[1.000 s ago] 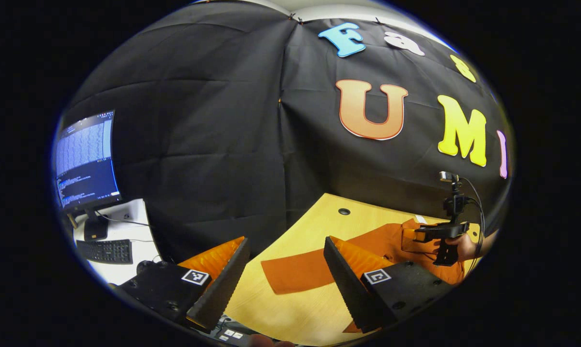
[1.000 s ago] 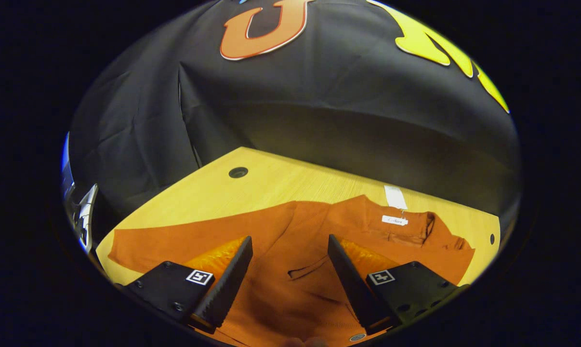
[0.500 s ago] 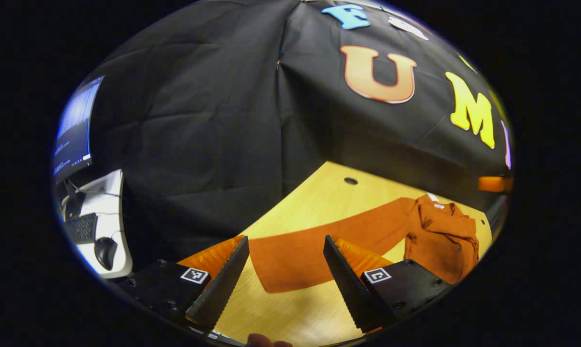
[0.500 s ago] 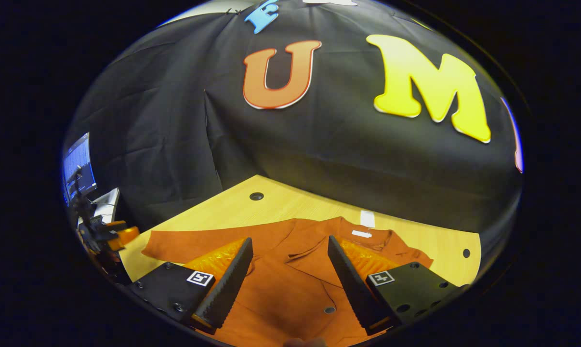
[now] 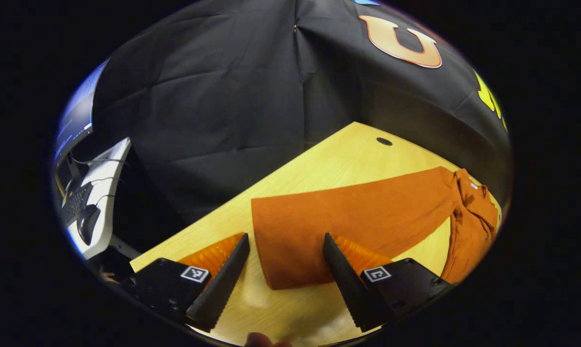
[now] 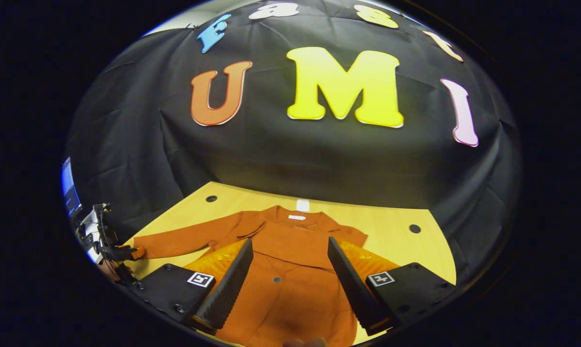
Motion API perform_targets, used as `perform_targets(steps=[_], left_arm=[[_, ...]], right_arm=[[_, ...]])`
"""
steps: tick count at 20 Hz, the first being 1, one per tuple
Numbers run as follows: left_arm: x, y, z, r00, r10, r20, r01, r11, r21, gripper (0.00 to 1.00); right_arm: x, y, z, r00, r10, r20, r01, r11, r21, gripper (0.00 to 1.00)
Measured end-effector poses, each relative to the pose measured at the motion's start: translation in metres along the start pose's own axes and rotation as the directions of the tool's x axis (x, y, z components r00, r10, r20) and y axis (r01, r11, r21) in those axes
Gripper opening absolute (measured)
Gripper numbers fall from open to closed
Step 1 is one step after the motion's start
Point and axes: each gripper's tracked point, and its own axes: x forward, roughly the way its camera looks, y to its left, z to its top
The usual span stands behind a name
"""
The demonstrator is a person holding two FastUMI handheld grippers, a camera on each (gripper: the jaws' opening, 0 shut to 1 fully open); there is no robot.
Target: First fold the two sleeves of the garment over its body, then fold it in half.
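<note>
The left claw (image 5: 285, 270) is held open just above the cuff of the left sleeve (image 5: 348, 217), spread flat on the desk (image 5: 319, 159). The first sleeve fold is judged pending: pinching the cuff, then carrying it toward 2 o'clock over the garment (image 6: 290, 270). The right claw (image 6: 290, 279), also open, hovers over the body.

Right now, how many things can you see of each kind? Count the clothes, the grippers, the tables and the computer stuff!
Orange garment: 1
Grippers: 2, the left gripper and the right gripper
Wooden table: 1
Computer things on the side desk: 3, a monitor, a keyboard and a mouse
Total: 7
</note>
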Motion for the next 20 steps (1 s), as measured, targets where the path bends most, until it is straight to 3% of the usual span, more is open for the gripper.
perform_targets(steps=[5, 7, 8, 9, 13, 14, 16, 20], left_arm=[[-0.002, 0.001, -0.001, 1.000, 0.013, 0.003, -0.013, 1.000, -0.026, 0.99], [-0.001, 0.000, -0.002, 1.000, 0.008, -0.029, -0.009, 0.999, -0.031, 0.94], [-0.002, 0.001, -0.002, 0.999, 0.008, -0.031, -0.009, 0.999, -0.037, 0.83], [-0.001, 0.003, -0.001, 1.000, 0.004, -0.030, -0.006, 0.999, -0.040, 0.81], [-0.003, 0.001, 0.001, 1.000, -0.016, -0.019, 0.013, 0.986, -0.164, 0.03], [-0.001, 0.000, 0.001, 0.999, -0.021, -0.032, 0.015, 0.982, -0.190, 0.05], [-0.004, -0.021, 0.007, 0.991, -0.119, -0.062, 0.099, 0.959, -0.265, 0.04], [-0.020, -0.042, 0.057, 0.980, -0.198, 0.027, 0.197, 0.936, -0.291, 0.04]], right_arm=[[-0.012, -0.001, -0.002, 1.000, -0.003, -0.004, 0.004, 0.997, 0.081, 1.00], [-0.016, 0.003, -0.008, 1.000, 0.016, -0.013, -0.015, 0.996, 0.088, 1.00], [-0.019, 0.006, -0.013, 0.999, 0.027, -0.024, -0.024, 0.994, 0.106, 1.00], [-0.022, 0.005, -0.017, 0.999, 0.029, -0.029, -0.025, 0.992, 0.120, 1.00], [-0.032, -0.005, -0.028, 0.999, 0.025, -0.041, -0.020, 0.993, 0.116, 1.00], [-0.034, -0.009, -0.028, 0.999, 0.023, -0.037, -0.018, 0.994, 0.110, 0.99], [-0.041, -0.019, -0.026, 1.000, 0.015, -0.028, -0.011, 0.993, 0.114, 0.99], [-0.049, -0.042, -0.026, 1.000, -0.011, -0.005, 0.012, 0.989, 0.145, 1.00]])
